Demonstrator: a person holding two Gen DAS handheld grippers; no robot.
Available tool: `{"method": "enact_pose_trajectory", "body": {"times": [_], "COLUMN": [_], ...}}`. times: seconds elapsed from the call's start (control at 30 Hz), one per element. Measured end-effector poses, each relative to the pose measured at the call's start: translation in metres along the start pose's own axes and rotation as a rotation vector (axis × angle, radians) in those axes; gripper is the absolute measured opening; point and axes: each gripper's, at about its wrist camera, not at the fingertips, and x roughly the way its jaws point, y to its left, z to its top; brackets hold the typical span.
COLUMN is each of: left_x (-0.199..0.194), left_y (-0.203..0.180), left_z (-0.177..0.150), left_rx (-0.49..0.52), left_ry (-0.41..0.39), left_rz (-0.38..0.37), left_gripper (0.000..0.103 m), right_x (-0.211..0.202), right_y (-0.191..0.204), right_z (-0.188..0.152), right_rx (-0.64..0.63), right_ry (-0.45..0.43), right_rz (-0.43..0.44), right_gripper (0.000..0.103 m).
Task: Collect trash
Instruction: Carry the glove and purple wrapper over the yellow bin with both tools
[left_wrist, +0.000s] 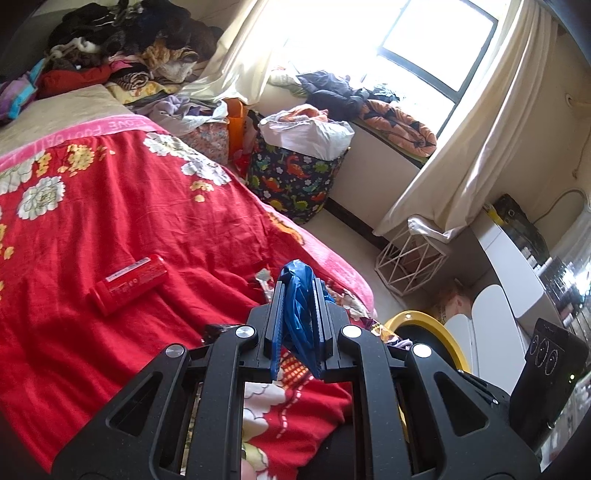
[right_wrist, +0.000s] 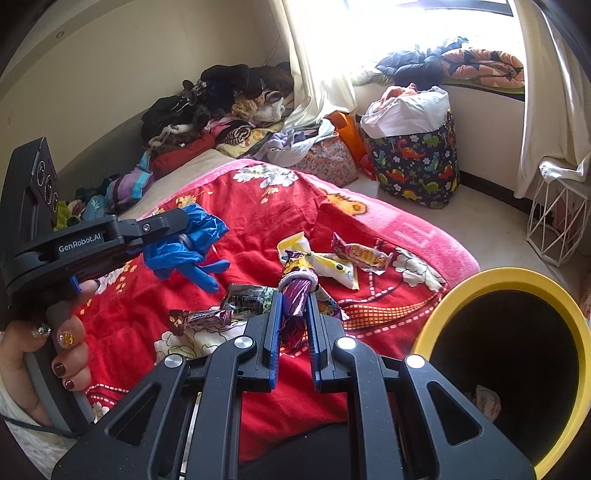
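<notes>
Clamped between the right gripper's (right_wrist: 293, 314) black fingers is a crinkly purple foil snack wrapper (right_wrist: 295, 291), long axis running along the fingers, a pale elastic band round its middle. Just to the right of it, and nearer this hand than the other, gapes the round black bin with a glossy yellow rim (right_wrist: 476, 280), a scrap of paper already inside; I judge the coming move a short swing rightward over that rim. At left, the left gripper (left_wrist: 299, 295) pinches a limp, thin blue rubber glove (left_wrist: 297, 291), its empty fingers dangling. Farther out on the red flowered cotton bedspread (right_wrist: 258, 221) lie more shiny wrappers (right_wrist: 360, 254) and a red cylindrical plastic bottle (left_wrist: 129, 284) on its side.
</notes>
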Motion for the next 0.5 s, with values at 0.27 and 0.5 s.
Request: {"method": "enact_pose_trajectory", "body": {"times": [0.27, 0.5], "left_x": [0.000, 0.000], "left_y": [-0.017, -0.031], "left_z": [-0.001, -0.003], "left_rx": [0.026, 0.054], "left_ry": [-0.002, 0.001], "left_rz": [-0.024, -0.041], "left_gripper": [0.009, 0.009], "right_x": [-0.014, -0.026], "right_y": [-0.010, -0.019], "right_z": [-0.002, -0.003], "right_rx": [0.016, 0.033], "right_ry": [-0.024, -0.050], "right_rz": [-0.014, -0.034], "right_gripper": [0.013, 0.013]}}
